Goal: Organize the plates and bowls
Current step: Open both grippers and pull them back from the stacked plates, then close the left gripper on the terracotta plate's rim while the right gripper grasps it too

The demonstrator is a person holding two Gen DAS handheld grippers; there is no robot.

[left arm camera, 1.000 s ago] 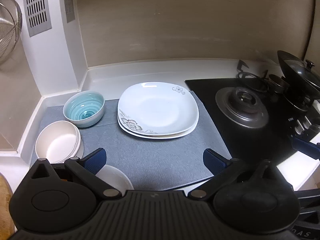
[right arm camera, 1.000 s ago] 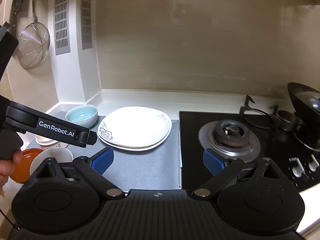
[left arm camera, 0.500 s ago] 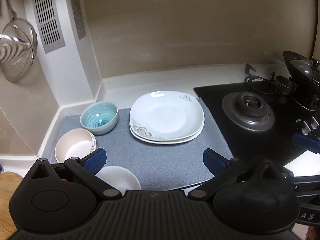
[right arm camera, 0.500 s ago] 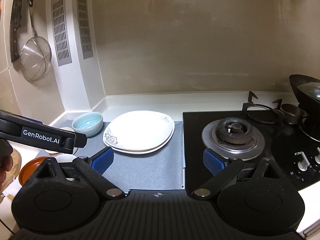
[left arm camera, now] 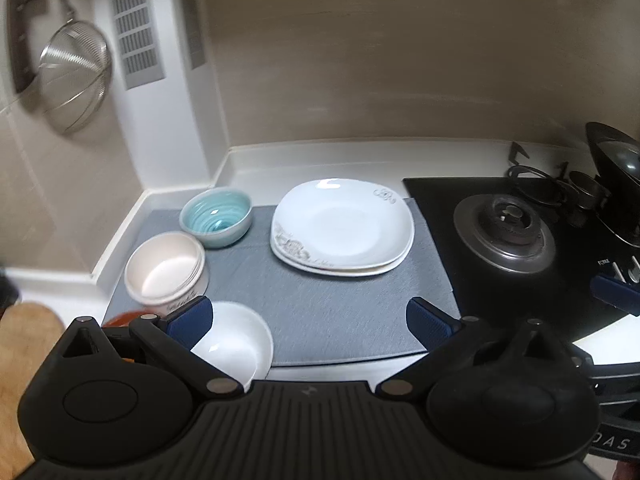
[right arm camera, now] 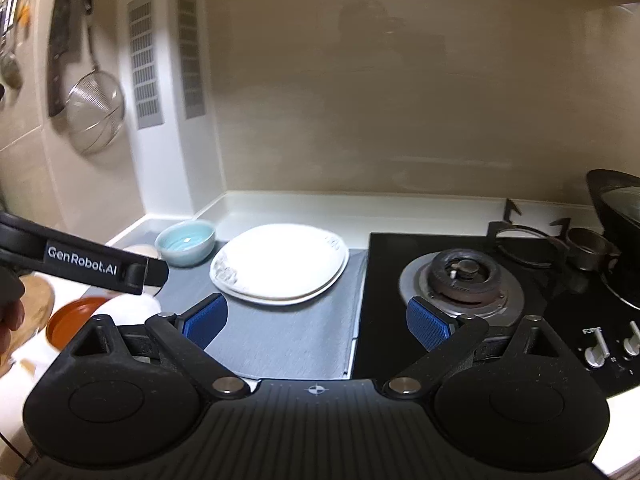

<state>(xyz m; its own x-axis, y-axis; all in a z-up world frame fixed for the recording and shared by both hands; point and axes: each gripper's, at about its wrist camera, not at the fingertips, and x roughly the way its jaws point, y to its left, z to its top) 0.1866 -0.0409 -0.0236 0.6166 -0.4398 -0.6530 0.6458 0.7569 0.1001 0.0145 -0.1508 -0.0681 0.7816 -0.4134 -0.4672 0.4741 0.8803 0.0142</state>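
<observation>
Both tongs hang spread above the surface's near edge, pinching nothing: the left tongs point(left arm camera: 307, 320) over the grey mat point(left arm camera: 340, 304), the right tongs point(right arm camera: 318, 322) further right. Nearest on the mat sits a white bowl point(left arm camera: 236, 344), with an orange dish point(right arm camera: 76, 314) just left of it. Beyond stand stacked cream bowls point(left arm camera: 166, 266), then a blue bowl point(left arm camera: 216, 216). Right of that lie stacked square plates point(left arm camera: 342, 228). The stove burner point(left arm camera: 506, 226) is at the far right.
</observation>
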